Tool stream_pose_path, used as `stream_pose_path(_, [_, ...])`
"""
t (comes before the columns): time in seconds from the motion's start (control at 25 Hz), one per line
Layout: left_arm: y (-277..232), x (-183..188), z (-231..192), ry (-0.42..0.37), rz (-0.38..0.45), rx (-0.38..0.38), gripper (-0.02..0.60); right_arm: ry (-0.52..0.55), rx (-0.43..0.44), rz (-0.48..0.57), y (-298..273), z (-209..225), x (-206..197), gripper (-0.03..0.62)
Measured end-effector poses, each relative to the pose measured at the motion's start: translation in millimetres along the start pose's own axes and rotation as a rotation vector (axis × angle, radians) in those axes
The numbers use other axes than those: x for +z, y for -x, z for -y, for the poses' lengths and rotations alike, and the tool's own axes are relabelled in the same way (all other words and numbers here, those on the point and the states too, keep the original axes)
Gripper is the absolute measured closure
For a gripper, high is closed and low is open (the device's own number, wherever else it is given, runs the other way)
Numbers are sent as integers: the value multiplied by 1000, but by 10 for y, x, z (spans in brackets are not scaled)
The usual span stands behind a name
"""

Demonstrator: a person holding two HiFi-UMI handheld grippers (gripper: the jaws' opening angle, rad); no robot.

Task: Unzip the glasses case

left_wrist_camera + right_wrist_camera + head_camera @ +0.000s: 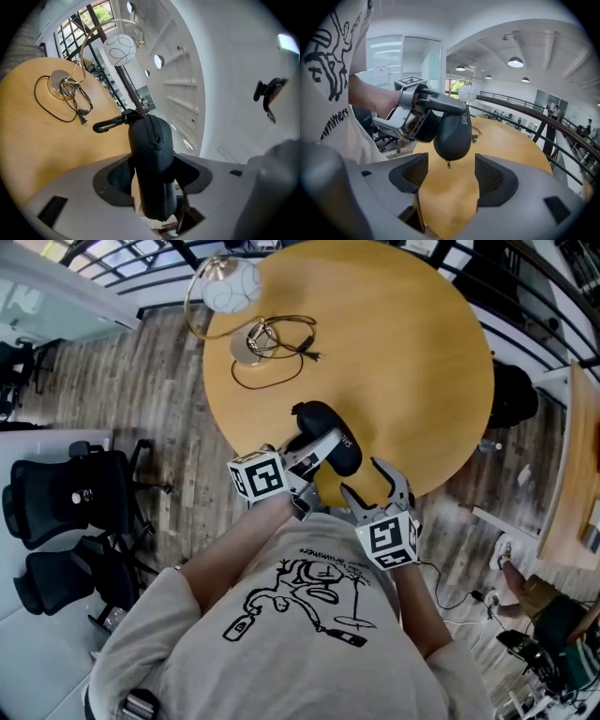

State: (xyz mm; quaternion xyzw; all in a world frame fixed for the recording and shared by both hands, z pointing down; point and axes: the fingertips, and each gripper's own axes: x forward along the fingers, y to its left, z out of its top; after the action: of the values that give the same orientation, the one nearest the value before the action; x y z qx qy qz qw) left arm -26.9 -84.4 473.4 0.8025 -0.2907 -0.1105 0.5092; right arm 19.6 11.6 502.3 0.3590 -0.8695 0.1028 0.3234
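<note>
The black glasses case hangs above the near edge of the round wooden table. My left gripper is shut on it, with a jaw on each side of the case. A zipper runs along the top of the case, and a black clip sticks out at its far end. In the right gripper view the case hangs just beyond my right gripper, and a small zipper pull dangles under its rounded end. The right gripper is open, with nothing between its pads.
A lamp with a white globe and a coiled black cable sit at the far side of the table. Black office chairs stand on the wooden floor to the left. A railing runs beyond the table.
</note>
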Motion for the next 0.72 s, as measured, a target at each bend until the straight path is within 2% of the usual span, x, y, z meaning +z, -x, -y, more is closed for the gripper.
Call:
stream_pose_path(0.16, [12,75,63,-3,-2,-21,334,1,25,-54,-84,-21,-104,287])
stream_pose_path(0.2, [9,85,86,-1,-2,-28,334,6,22,-55,-97,-20,-102,317])
stream_pose_path(0.28, [2,95,129,8,0,-45,336,14,14,-51,-108,-16,-88,445])
stream_pose_path(0.4, [-6,85,180,12,-5,-60,337,10,9,-39,-106,-9,-76,532])
stream_pose_path(0.48, [-19,75,190,2,-19,-62,339,10,14,-36,-106,0,-74,567])
stream_pose_path(0.72, [-44,-5,272,-80,-117,-88,348,69,40,-84,-114,-36,-137,572])
